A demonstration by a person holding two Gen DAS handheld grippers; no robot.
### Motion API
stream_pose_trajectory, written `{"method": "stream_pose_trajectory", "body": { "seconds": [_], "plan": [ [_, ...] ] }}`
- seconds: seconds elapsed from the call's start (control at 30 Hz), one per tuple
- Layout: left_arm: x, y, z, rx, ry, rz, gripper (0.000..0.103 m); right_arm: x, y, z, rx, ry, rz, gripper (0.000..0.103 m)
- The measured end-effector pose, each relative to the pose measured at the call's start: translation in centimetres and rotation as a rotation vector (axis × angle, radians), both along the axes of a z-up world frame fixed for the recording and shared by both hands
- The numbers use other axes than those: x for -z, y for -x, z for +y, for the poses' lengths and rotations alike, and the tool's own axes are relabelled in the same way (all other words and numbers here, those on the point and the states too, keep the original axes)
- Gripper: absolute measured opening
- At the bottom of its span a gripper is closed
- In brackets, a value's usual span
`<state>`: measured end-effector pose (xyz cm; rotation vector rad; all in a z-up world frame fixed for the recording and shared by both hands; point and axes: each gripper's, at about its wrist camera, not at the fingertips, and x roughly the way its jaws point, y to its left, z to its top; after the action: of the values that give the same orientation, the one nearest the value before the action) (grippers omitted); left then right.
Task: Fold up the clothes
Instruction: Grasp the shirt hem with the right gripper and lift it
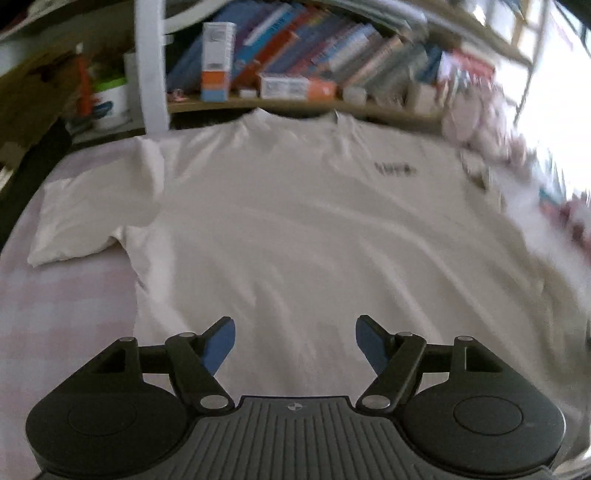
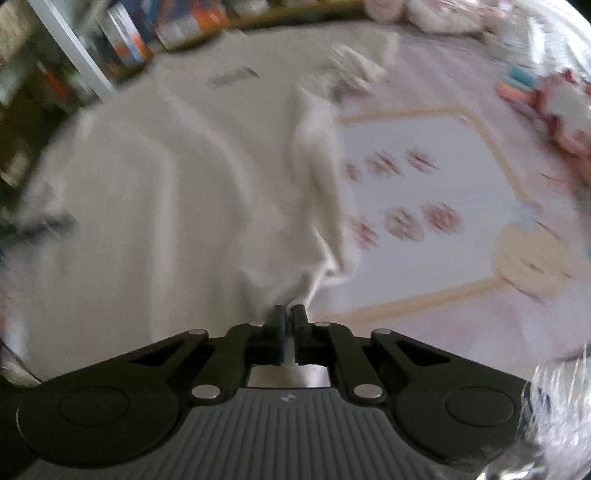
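Observation:
A white T-shirt [image 1: 303, 221] lies spread face up on a pale pink checked bed sheet [image 1: 62, 310], collar toward the far shelf, a small dark print on its chest. One short sleeve [image 1: 92, 210] lies flat out to the left. My left gripper [image 1: 295, 332] hovers over the shirt's lower part, jaws wide apart, nothing between its blue pads. In the right wrist view the shirt [image 2: 166, 192] fills the left half. My right gripper [image 2: 288, 314] is shut on the bunched hem corner of the T-shirt, and folds of cloth rise from the pinched spot.
A shelf of books [image 1: 317, 48] and boxes [image 1: 218, 59] runs along the far side of the bed, with a white post [image 1: 151, 62] at its left. Plush toys [image 2: 439, 14] lie at the far right. A printed bed cover with pink flowers [image 2: 424, 184] lies right of the shirt.

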<state>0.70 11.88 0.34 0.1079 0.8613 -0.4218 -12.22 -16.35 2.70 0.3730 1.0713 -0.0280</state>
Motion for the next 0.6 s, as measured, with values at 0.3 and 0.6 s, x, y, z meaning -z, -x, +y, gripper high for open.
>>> {"method": "stream_pose_trajectory", "body": {
  "seconds": [0.3,0.6],
  "plan": [
    [1.2,0.9,-1.6,0.033,-0.128,-0.042,0.093,-3.2,-7.2,4.0,-0.197,-0.237,-0.151,0.035],
    [2.0,0.8,-1.1,-0.024,-0.084,-0.038,0.103,0.1,-4.3,-0.6,-0.036,-0.226,0.012,0.037]
  ]
}}
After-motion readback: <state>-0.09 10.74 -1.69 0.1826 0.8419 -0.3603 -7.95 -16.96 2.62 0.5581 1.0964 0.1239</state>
